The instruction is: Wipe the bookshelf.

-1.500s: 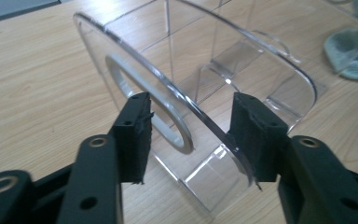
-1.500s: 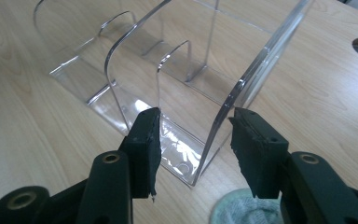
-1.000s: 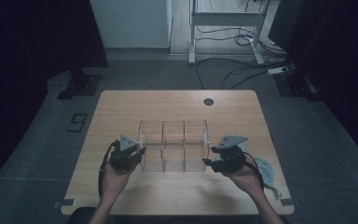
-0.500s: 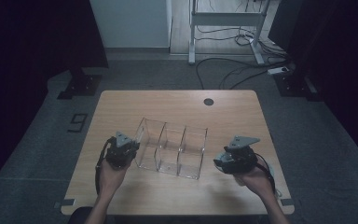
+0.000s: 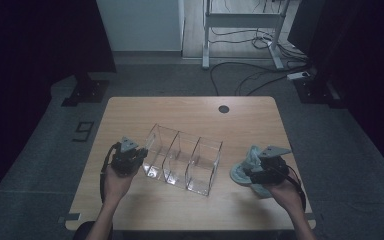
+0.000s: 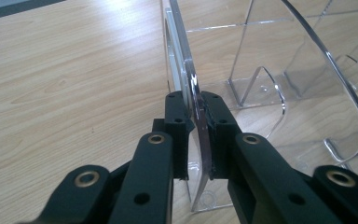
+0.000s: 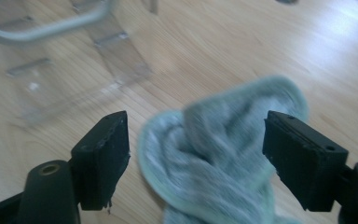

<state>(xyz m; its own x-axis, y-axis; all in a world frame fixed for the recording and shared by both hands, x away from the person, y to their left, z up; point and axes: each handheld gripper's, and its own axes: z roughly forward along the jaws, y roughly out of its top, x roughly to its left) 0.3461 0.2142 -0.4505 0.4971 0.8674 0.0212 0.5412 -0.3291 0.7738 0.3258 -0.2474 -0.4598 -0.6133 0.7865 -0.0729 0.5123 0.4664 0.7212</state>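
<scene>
— Left gripper (image 6: 197,140)?
— Clamped on the organizer's (image 5: 182,160) left end wall.
— Right gripper (image 7: 196,154)?
— Right of the organizer, jaws just been opening, wide apart over a grey sock (image 7: 219,158) on the tabletop (image 5: 190,112), not pinching it.

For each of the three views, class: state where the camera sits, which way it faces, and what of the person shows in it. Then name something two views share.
High view: above the person's side, facing forward and down on the table; both forearms, left tool and right tool show.
Left gripper view: rides the left tool, looking along jaws clamped on the clear organizer wall.
Right gripper view: rides the right tool, whose jaws have just been opening, looking down at the grey cloth.
Shared: the organizer shows in the high and left gripper views.
</scene>
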